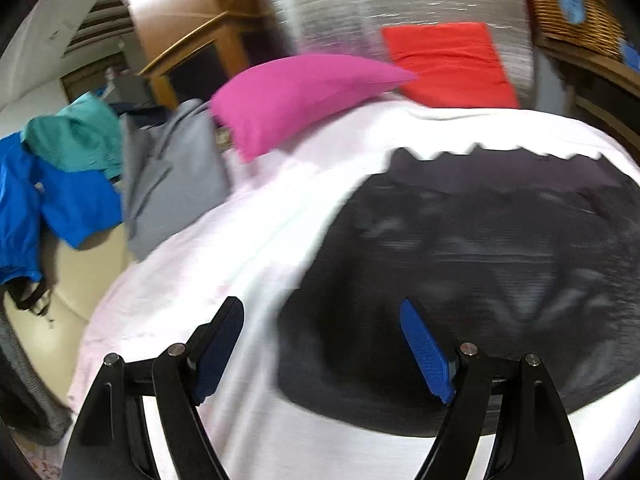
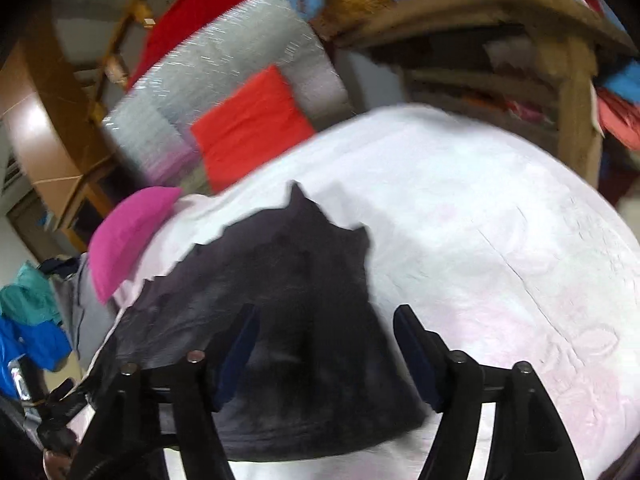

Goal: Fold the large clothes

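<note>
A large dark grey garment (image 1: 480,260) lies spread flat on a bed covered with a white sheet (image 1: 240,240). Its far edge is jagged against the sheet. My left gripper (image 1: 320,308) hovers open over the garment's left edge, blue pads wide apart and holding nothing. In the right wrist view the same garment (image 2: 288,280) fills the lower middle, on the white sheet (image 2: 500,220). My right gripper (image 2: 326,316) is open above the garment's near right part, and nothing is pinched between its pads. Both views are motion-blurred.
A pink pillow (image 1: 296,92) and a folded red cloth (image 1: 448,60) lie at the bed's far end. A grey garment (image 1: 168,176), a blue jacket (image 1: 60,200) and a teal one (image 1: 76,136) are heaped at the left. A wooden shelf (image 2: 520,40) stands to the right.
</note>
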The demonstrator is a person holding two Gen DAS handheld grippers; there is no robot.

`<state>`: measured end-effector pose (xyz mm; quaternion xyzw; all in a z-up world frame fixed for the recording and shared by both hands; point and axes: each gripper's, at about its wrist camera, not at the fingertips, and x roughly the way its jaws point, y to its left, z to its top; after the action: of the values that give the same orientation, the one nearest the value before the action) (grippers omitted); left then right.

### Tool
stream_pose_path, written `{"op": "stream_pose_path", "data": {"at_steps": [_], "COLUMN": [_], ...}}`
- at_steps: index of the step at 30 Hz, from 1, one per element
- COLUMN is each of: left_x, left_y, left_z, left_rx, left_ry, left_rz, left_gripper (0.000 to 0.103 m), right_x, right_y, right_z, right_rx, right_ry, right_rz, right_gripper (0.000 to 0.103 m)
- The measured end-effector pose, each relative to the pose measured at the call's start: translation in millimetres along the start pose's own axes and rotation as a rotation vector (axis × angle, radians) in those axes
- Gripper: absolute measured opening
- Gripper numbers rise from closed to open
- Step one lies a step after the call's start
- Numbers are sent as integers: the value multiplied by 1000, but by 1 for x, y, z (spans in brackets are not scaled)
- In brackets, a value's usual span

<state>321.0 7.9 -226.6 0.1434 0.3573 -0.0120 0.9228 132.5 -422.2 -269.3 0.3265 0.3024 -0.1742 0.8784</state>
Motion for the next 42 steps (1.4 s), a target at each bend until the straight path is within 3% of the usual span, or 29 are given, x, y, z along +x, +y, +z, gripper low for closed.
{"op": "stream_pose_path", "data": {"at_steps": [3,5,7,9,11,13,16,19,24,30,38,42], "left_x": [21,33,47,52,55,65,69,56,2,-63,-104,-105], "left_y": [23,28,32,33,29,26,25,20,18,20,19,20], "left_z": [-3,-7,-11,-12,-12,-13,-16,-13,-11,-3,-4,-2], "left_rx": [-15,-19,-52,-72,-57,-59,-79,-45,5,8,2,-2], "left_ry": [76,127,183,188,182,204,247,221,88,-53,-114,-118], "left_rz": [14,-29,-88,-119,-102,-93,-92,-49,21,7,-28,-25], "left_gripper": [81,81,81,81,81,81,81,81,81,81,81,81], "right_x": [21,33,36,29,16,13,33,28,-1,-42,-66,-66], "right_y": [-17,-19,-13,0,14,14,-1,-5,3,28,52,58], "right_z": [-8,-14,-18,-19,-17,-16,-20,-19,-10,-7,-14,-17], "right_rx": [63,72,40,-30,-106,-93,-23,5,15,-31,-77,-91], "right_ry": [70,108,97,46,-13,-24,75,71,18,-57,-77,-65], "right_rz": [10,36,56,34,4,2,-14,-18,-2,39,84,96], "right_gripper": [73,73,61,39,35,34,35,47,62,65,65,65]}}
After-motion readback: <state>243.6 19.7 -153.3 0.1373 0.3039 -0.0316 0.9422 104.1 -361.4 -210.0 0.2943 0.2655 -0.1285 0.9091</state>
